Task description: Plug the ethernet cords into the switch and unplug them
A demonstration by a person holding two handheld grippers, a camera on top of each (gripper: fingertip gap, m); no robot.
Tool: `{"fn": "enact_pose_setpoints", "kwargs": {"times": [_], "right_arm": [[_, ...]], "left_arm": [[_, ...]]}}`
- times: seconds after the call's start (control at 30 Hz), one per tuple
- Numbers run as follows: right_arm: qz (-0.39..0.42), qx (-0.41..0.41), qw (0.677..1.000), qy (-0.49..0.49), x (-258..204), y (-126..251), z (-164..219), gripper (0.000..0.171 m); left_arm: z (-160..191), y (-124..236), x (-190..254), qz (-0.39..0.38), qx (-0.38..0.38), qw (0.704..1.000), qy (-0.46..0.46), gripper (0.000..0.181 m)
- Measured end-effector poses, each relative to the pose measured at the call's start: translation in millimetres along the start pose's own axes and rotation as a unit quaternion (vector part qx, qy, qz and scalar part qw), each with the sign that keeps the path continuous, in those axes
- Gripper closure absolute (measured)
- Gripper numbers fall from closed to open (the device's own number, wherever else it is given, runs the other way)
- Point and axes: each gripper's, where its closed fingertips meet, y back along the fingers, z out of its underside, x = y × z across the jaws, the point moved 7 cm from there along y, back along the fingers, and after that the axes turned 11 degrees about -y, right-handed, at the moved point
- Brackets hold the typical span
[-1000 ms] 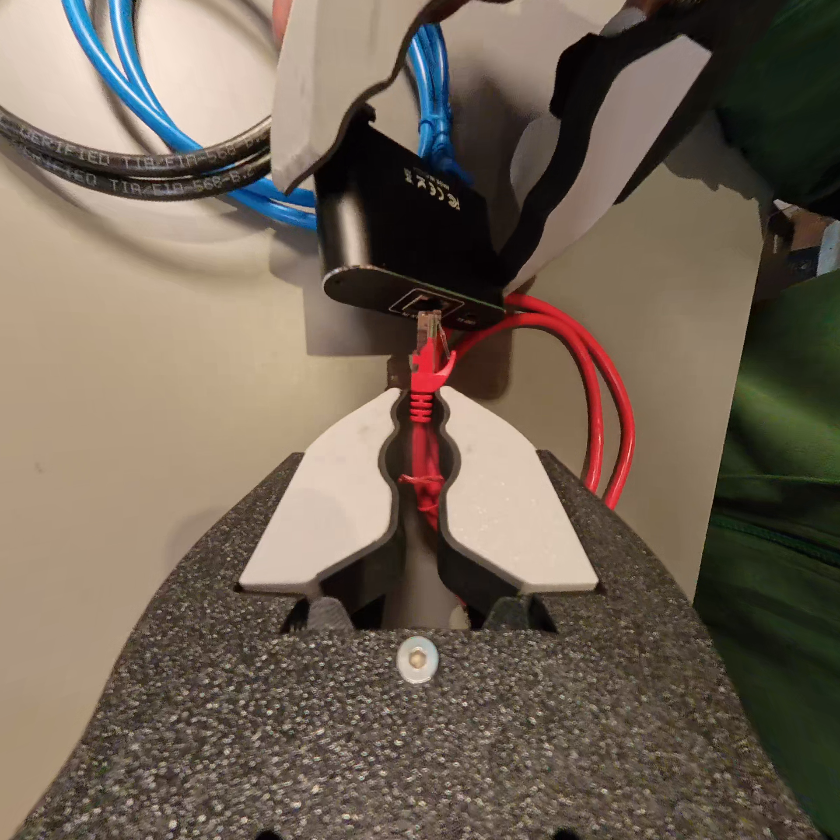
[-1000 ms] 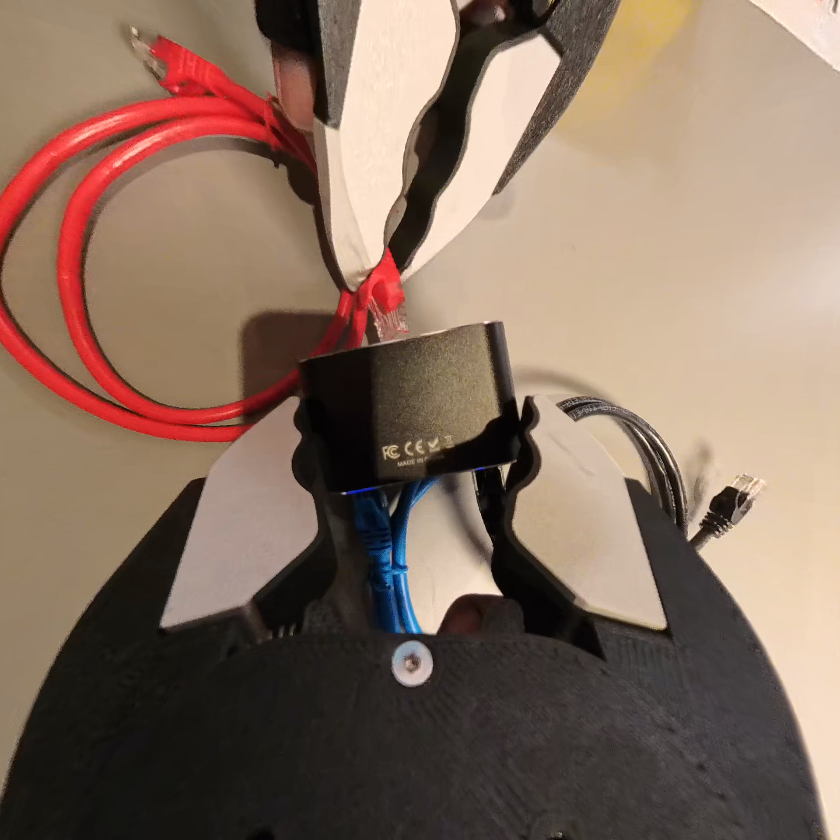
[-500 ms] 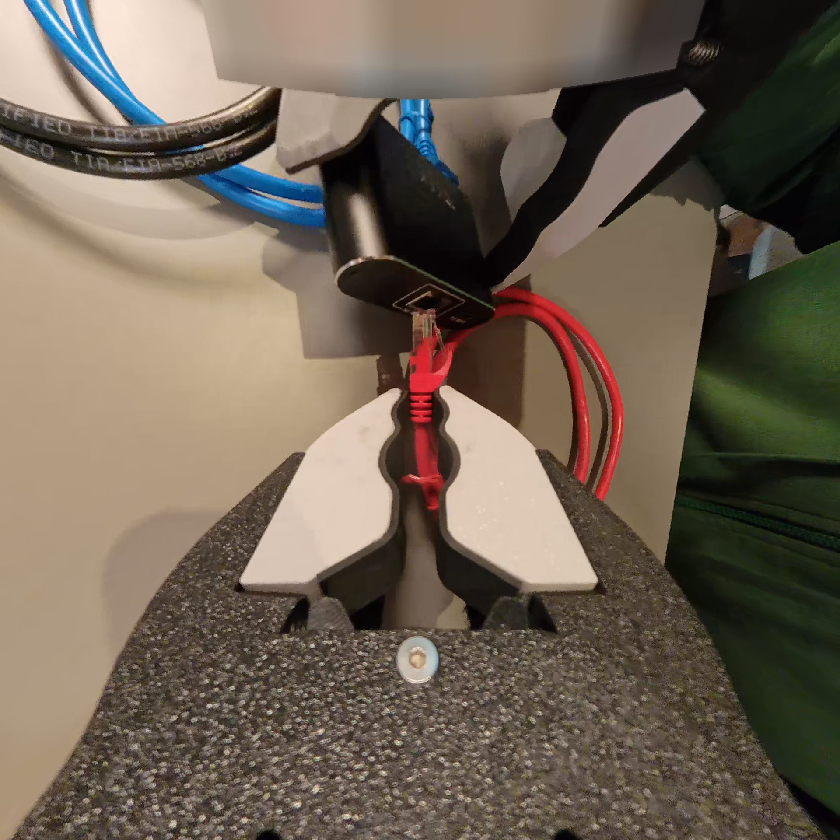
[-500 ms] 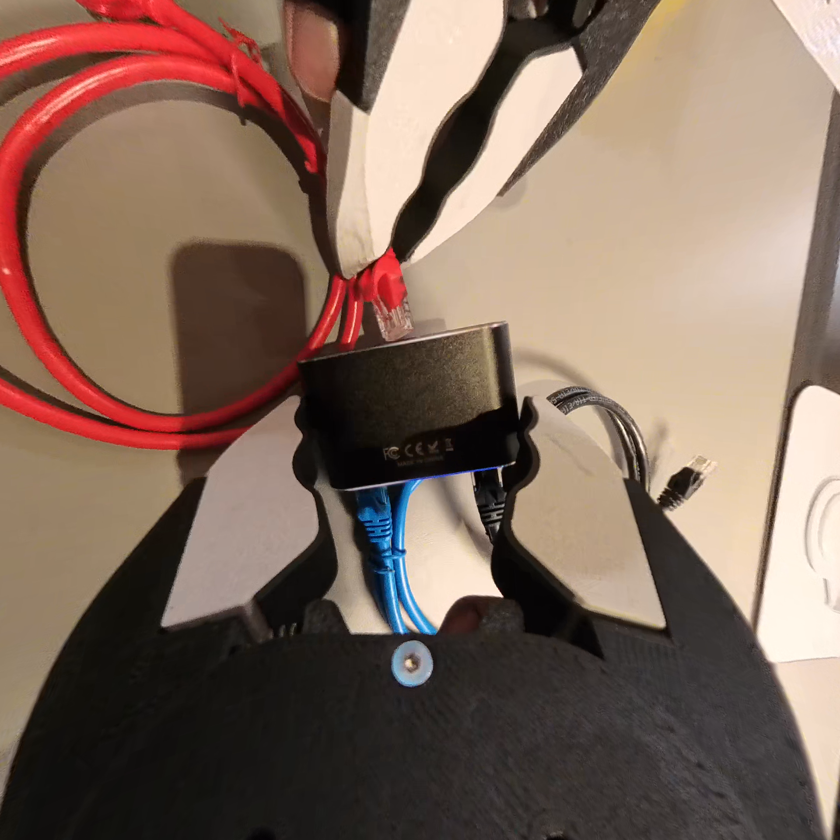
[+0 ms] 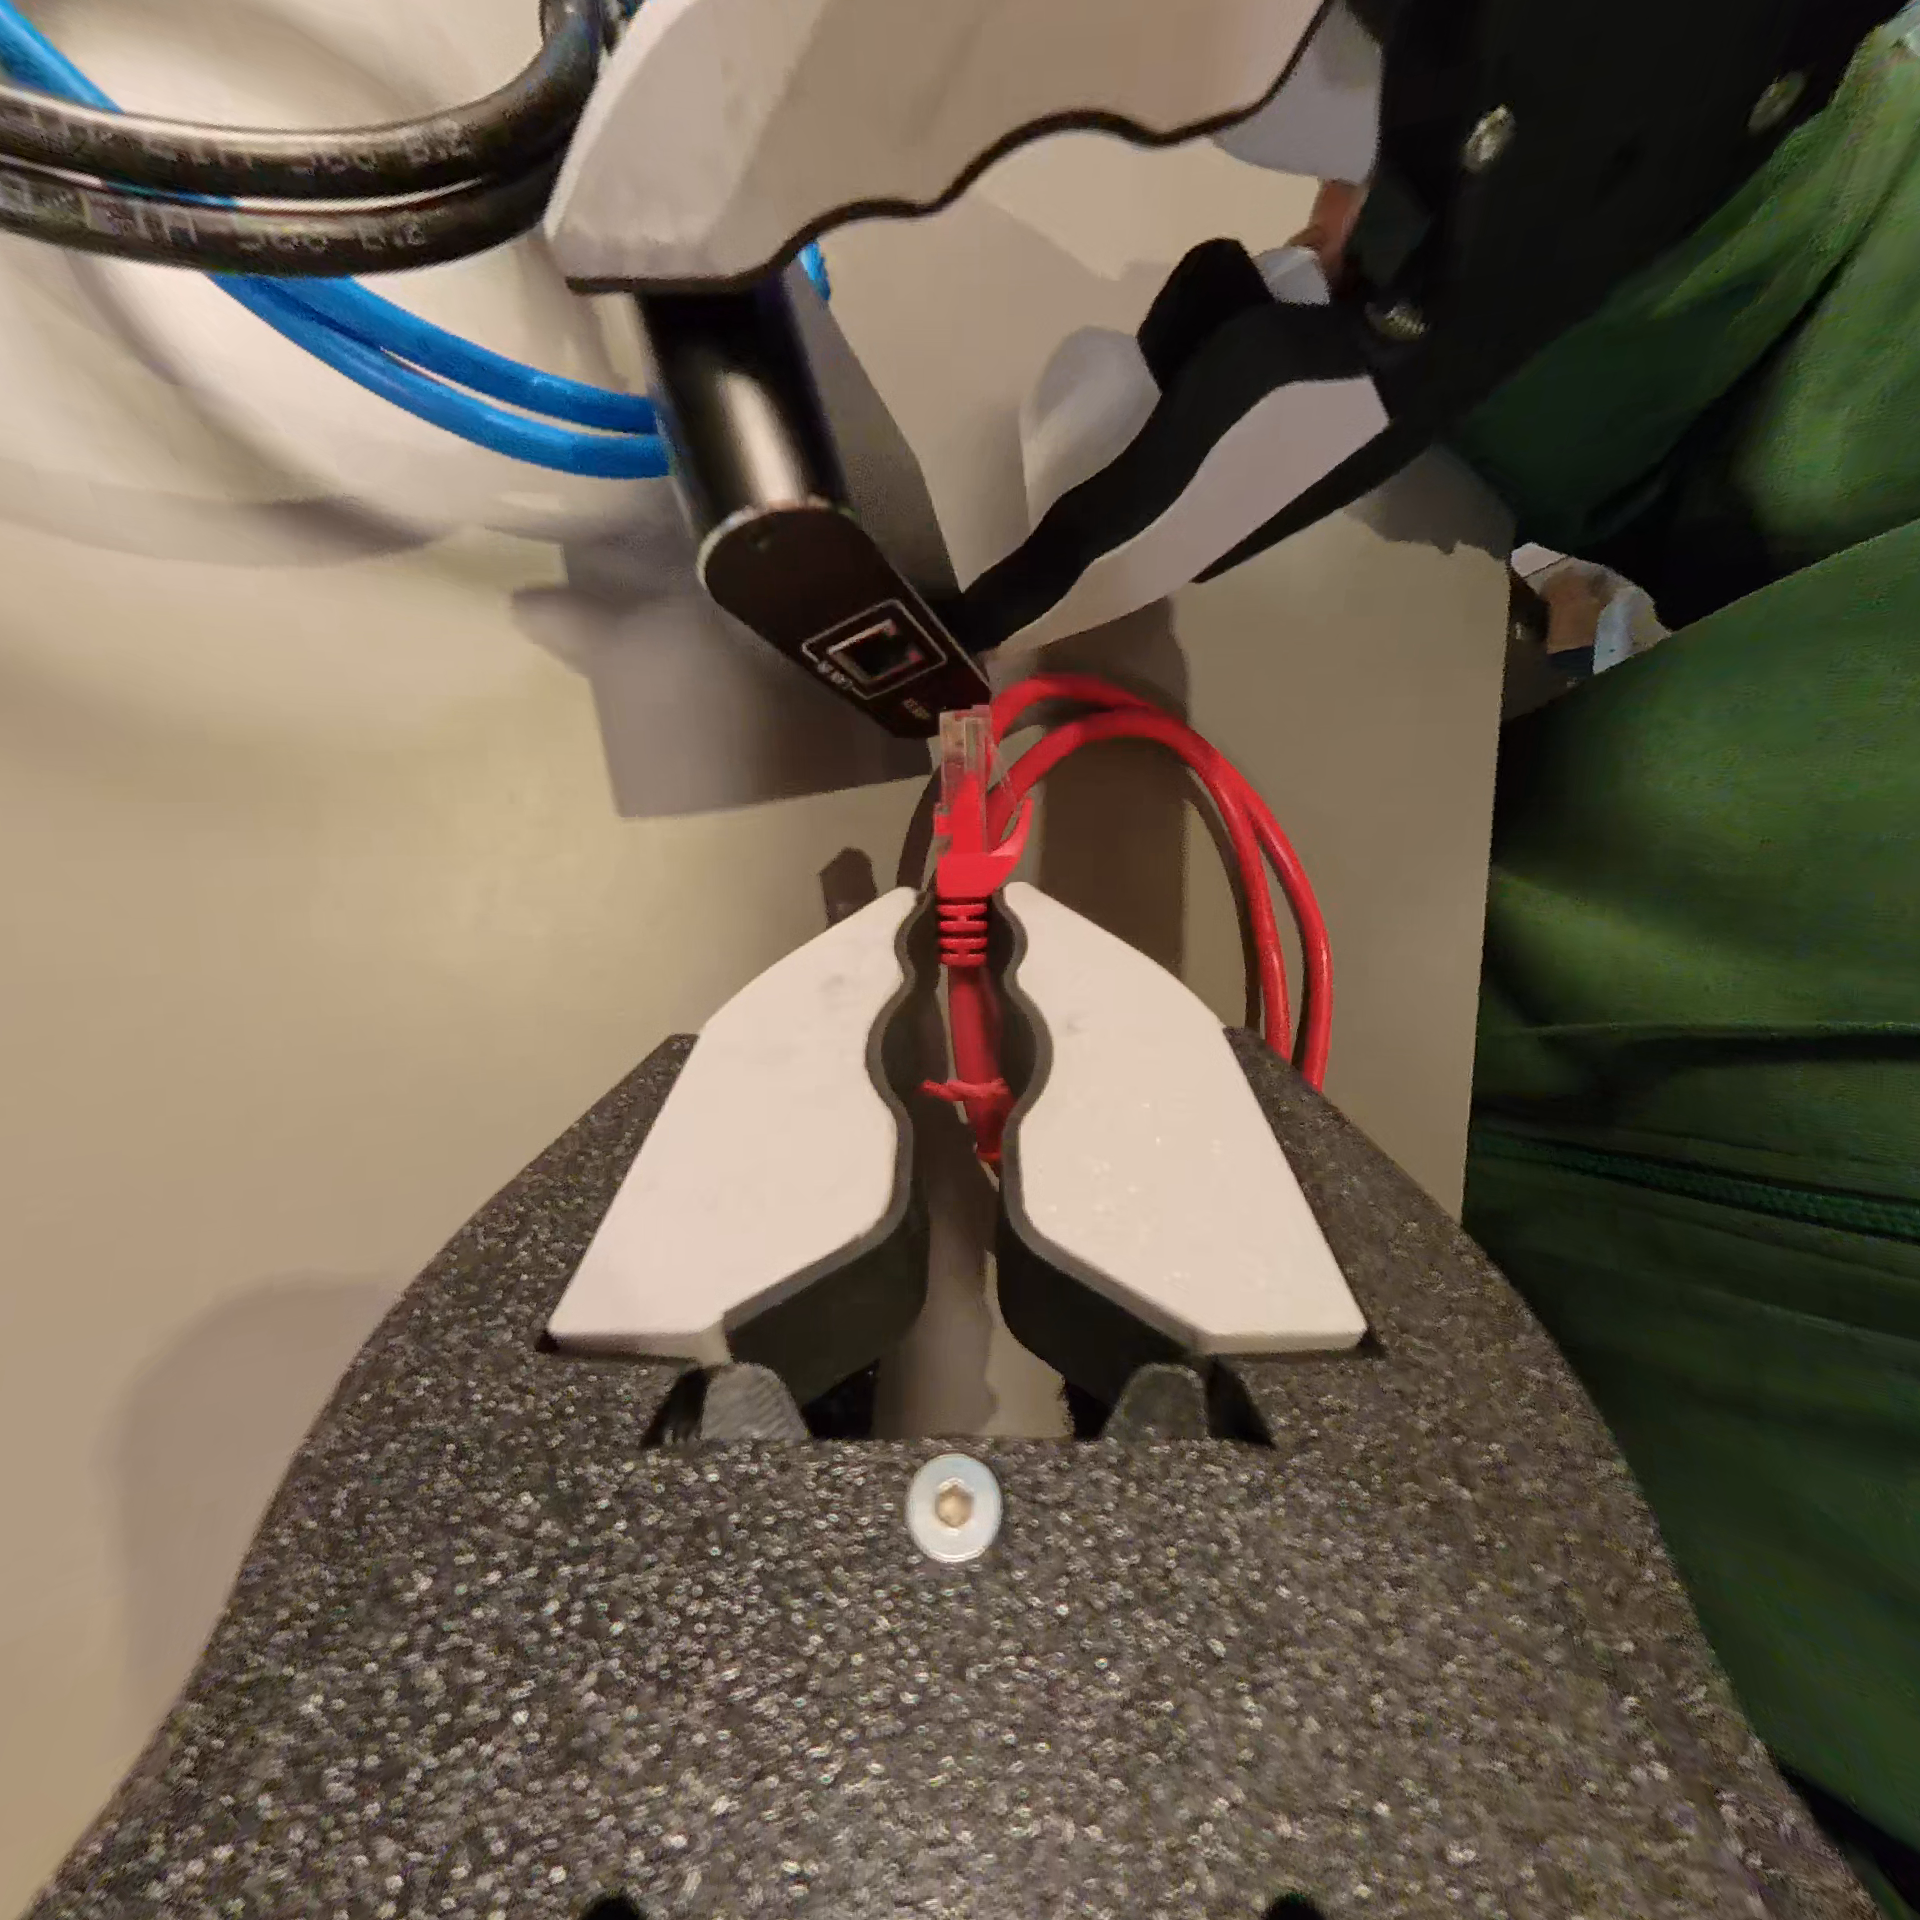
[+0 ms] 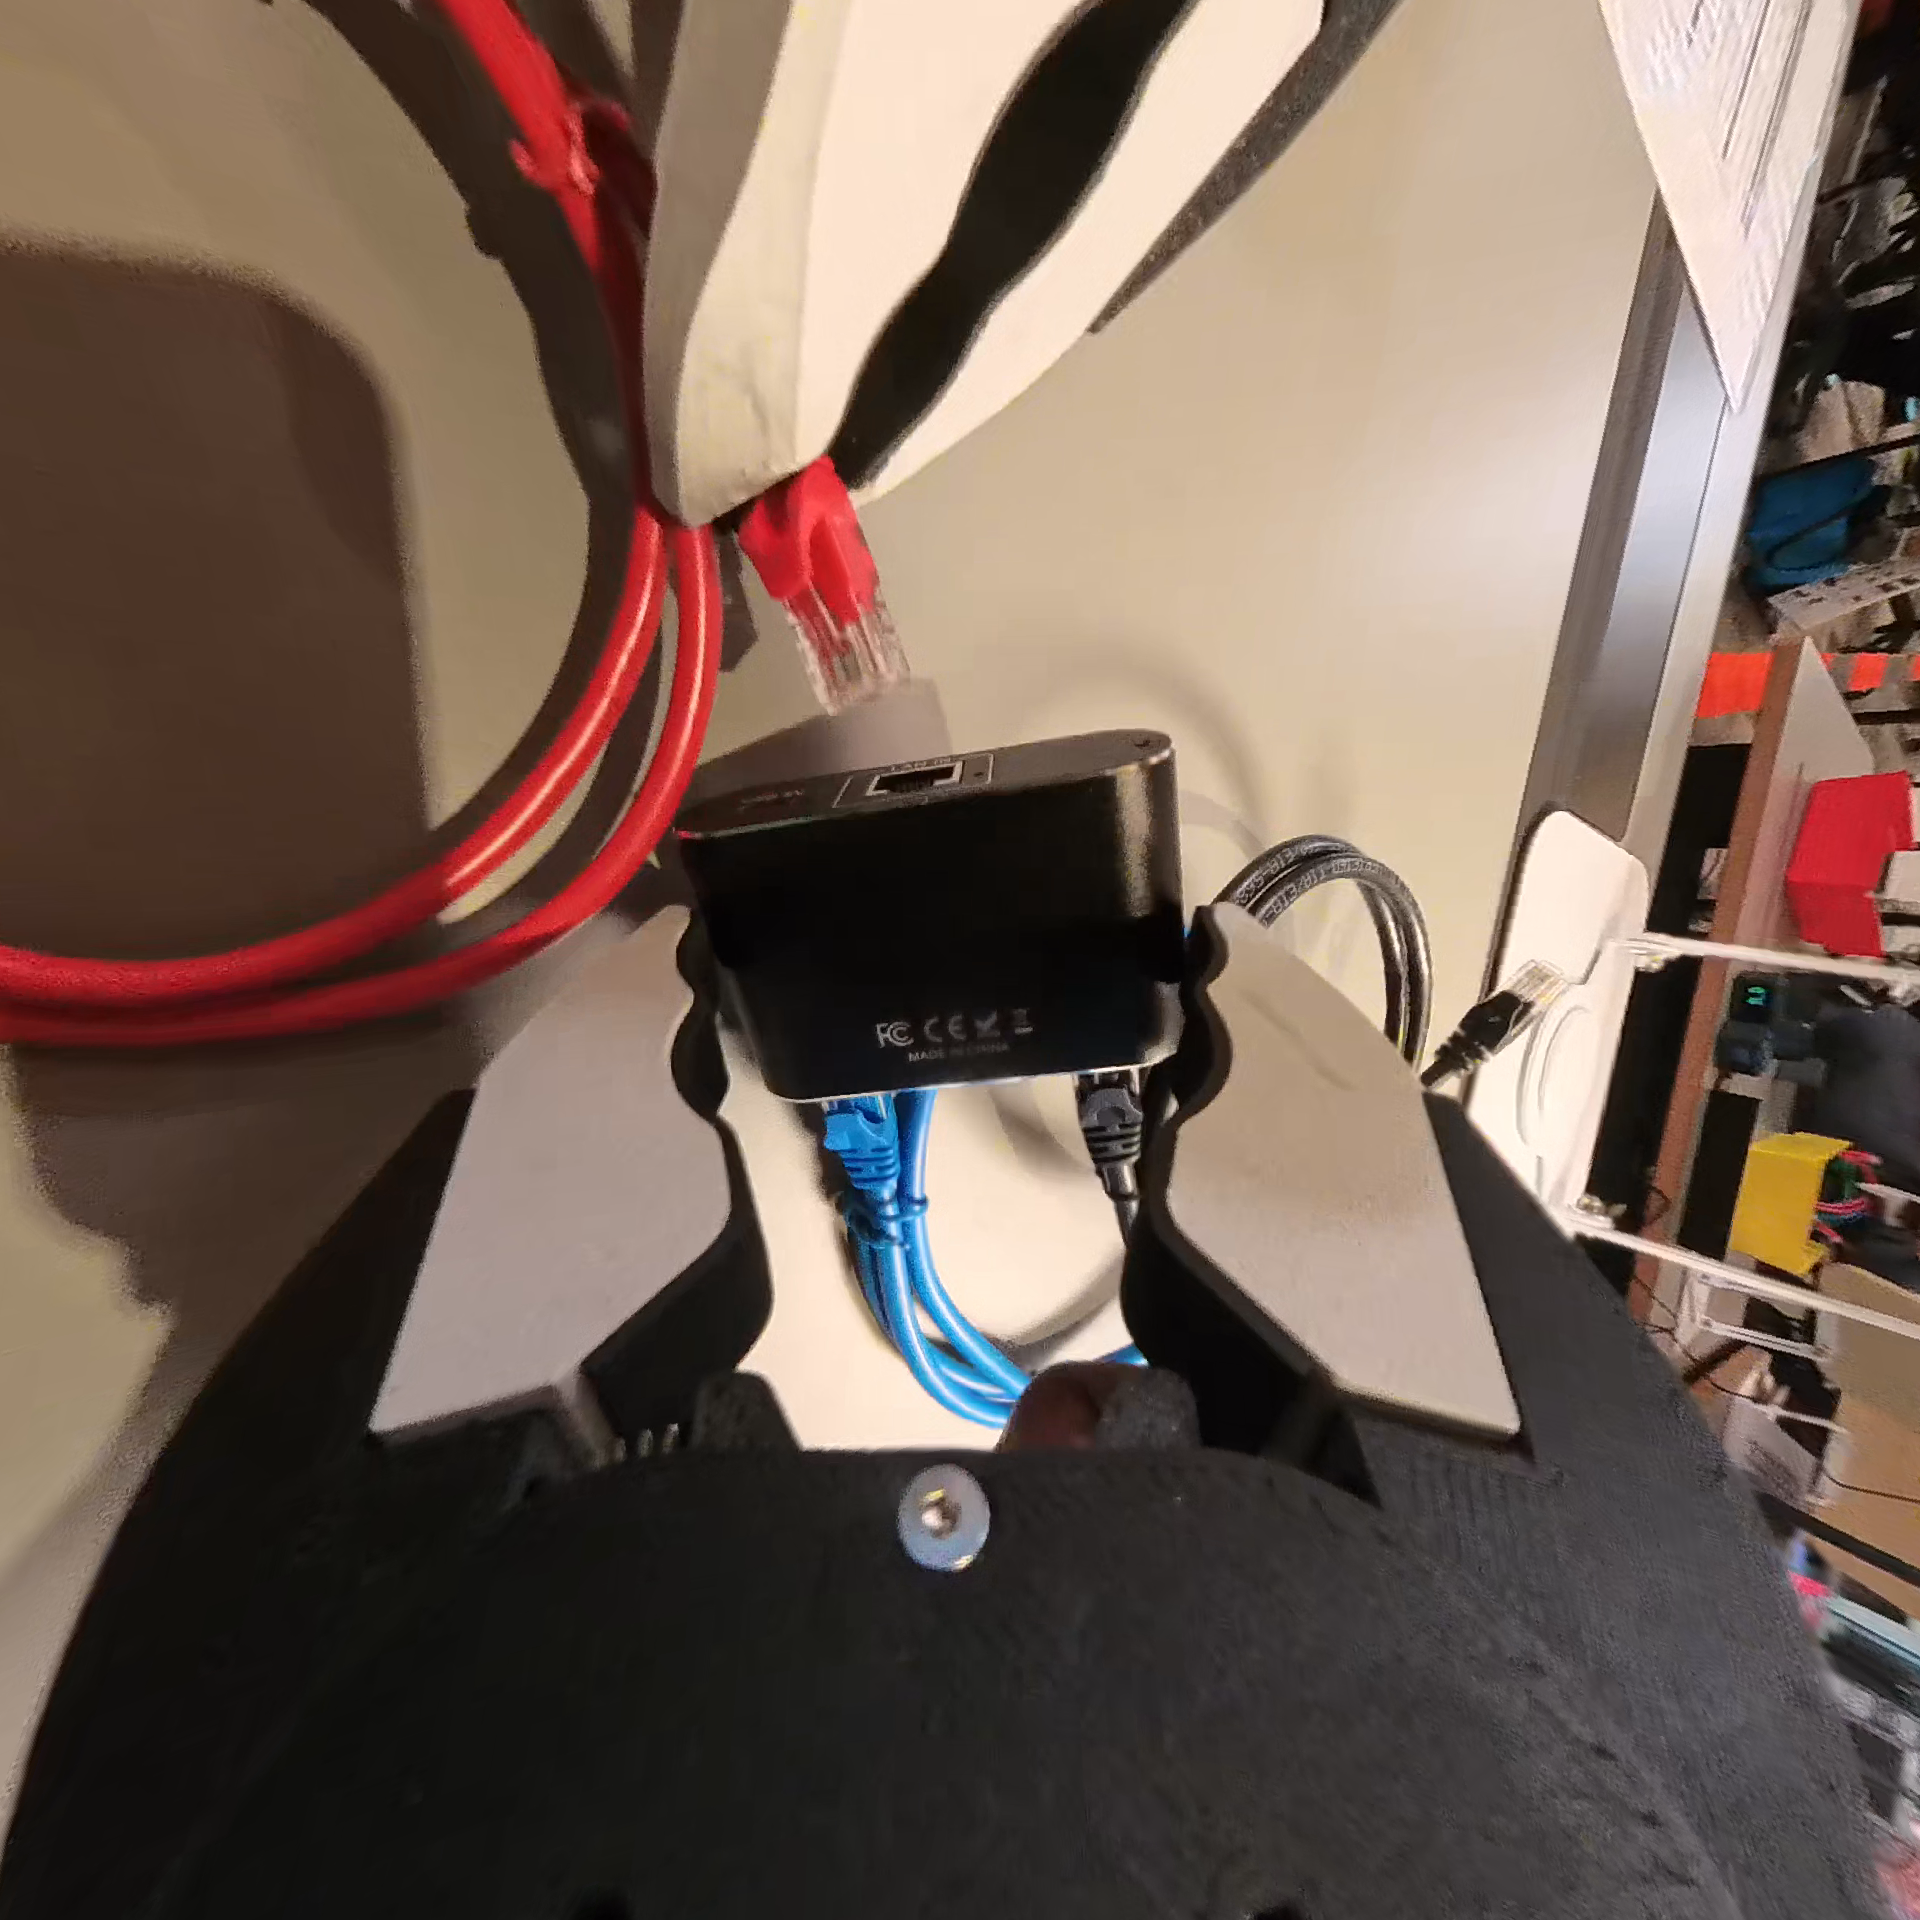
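Plug clear of port: the red cord (image 5: 971, 904) has its clear connector tip hanging just off the lower corner of the switch (image 5: 831, 634), no longer nosed into the socket as it was a second ago. In the right wrist view the same red plug (image 6: 831, 603) sits above and to the left of the open port (image 6: 914, 781), apart from it, with daylight between. So either the cord has just come out or the line-up has slipped; my read is that the red cord now needs re-aiming before it goes in, since the tip points past the port's edge rather than into it.

The left gripper (image 5: 961, 914) is pinched nearly closed around the red boot, plug sticking out ahead of the fingertips. The right gripper (image 6: 940, 956) is opened only as wide as the switch body and clamps it by its two sides, lifted off the pale tabletop (image 5: 260, 935) and tipped more steeply toward the other hand than half a second back.

On the switch's near end, a blue cord (image 6: 862, 1143) and a black cord (image 6: 1112, 1122) are seated in their sockets. A spare black plug end (image 6: 1507, 997) dangles free to the right. Red loops (image 6: 520, 831) trail off left.

Writing: small white compliance marks and a line of print on the switch's flat face, tiny lettering beside the port, and printed text running along the black cable jacket (image 5: 260, 197).

Green sleeve (image 5: 1714, 831) on the right.
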Motion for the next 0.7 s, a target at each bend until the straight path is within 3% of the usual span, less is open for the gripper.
{"fn": "enact_pose_setpoints", "kwargs": {"times": [0.43, 0.7], "right_arm": [[0.060, -0.038, 0.995, 0.073, -10.3, -1.6, -11.1, 0.086], [0.111, -0.063, 0.990, 0.060, -10.1, -4.5, -13.7, 0.087]], "left_arm": [[2.5, -5.1, -6.6, 0.000, 0.008, 1.000, 0.029, 0.171], [-0.2, 1.3, -8.9, -0.045, 0.038, 0.997, 0.043, 0.171]]}}
